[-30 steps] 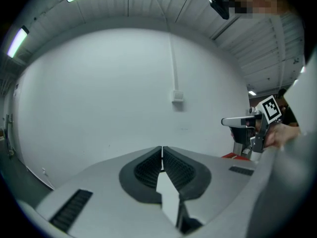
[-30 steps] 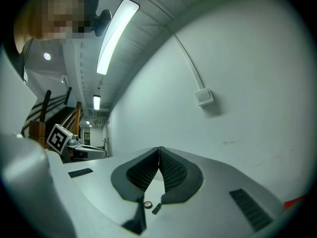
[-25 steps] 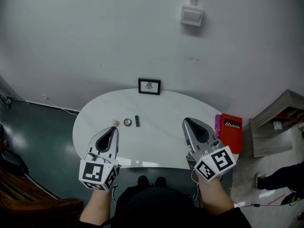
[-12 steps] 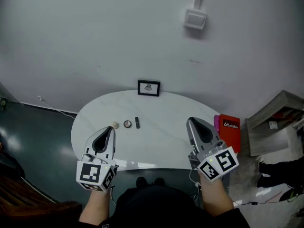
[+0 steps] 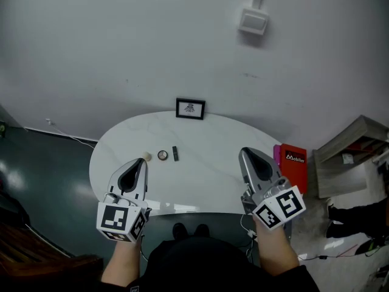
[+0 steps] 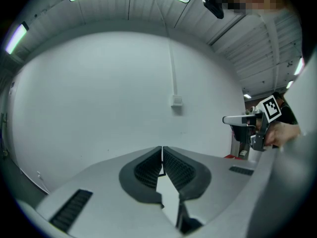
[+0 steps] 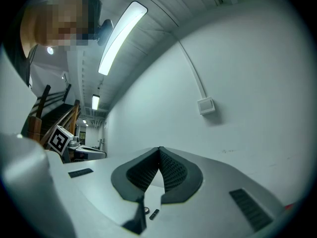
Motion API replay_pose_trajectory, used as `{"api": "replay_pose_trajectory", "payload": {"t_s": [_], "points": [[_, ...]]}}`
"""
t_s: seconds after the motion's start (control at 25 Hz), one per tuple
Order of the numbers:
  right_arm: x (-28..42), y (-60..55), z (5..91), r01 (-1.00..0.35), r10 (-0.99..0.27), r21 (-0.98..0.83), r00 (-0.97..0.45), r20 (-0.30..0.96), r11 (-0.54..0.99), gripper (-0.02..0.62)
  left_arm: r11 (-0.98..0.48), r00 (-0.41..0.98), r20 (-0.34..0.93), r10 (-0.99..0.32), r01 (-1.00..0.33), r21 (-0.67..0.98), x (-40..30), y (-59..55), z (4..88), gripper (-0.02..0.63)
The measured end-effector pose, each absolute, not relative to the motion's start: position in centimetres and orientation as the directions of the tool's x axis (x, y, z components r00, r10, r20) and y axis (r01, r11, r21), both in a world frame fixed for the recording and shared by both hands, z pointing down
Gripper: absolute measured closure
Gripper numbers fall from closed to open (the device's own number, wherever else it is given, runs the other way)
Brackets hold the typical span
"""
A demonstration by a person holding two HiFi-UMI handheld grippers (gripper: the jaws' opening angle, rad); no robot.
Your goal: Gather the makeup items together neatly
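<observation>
Beige ball (image 5: 146,157), round compact (image 5: 162,156) and black stick (image 5: 175,154) lie in a short row on the white oval table (image 5: 206,139). The left gripper (image 5: 141,163), jaws together and empty, hovers near the ball. The right gripper (image 5: 245,154), likewise closed on nothing, is well apart. A framed picture (image 5: 190,109) stands at the far edge, and a red box (image 5: 293,168) stands beside the table's right end.

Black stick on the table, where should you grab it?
Probably around its middle, across the thin width, coming down from above. The black stick lies flat on the table, long way pointing toward the wall, so jaws would close on its long sides. The left hand-held gripper is nearer.
</observation>
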State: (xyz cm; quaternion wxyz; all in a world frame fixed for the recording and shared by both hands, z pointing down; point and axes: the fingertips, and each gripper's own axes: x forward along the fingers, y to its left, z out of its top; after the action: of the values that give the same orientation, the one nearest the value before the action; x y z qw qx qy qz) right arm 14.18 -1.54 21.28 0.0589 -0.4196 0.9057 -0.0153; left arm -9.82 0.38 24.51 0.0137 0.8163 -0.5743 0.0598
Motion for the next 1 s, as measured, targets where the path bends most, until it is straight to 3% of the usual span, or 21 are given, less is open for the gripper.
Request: {"api": "replay_pose_trajectory", "payload": {"t_s": [1.0], "points": [[13.3, -2.1, 22.2, -0.758, -0.762, -0.077, -0.646, -0.047, 0.647, 0.561, -0.311, 0.304, 0.142, -0.942, -0.950, -0.030, -11.6, 0.2, 25.1, 0.588]]}}
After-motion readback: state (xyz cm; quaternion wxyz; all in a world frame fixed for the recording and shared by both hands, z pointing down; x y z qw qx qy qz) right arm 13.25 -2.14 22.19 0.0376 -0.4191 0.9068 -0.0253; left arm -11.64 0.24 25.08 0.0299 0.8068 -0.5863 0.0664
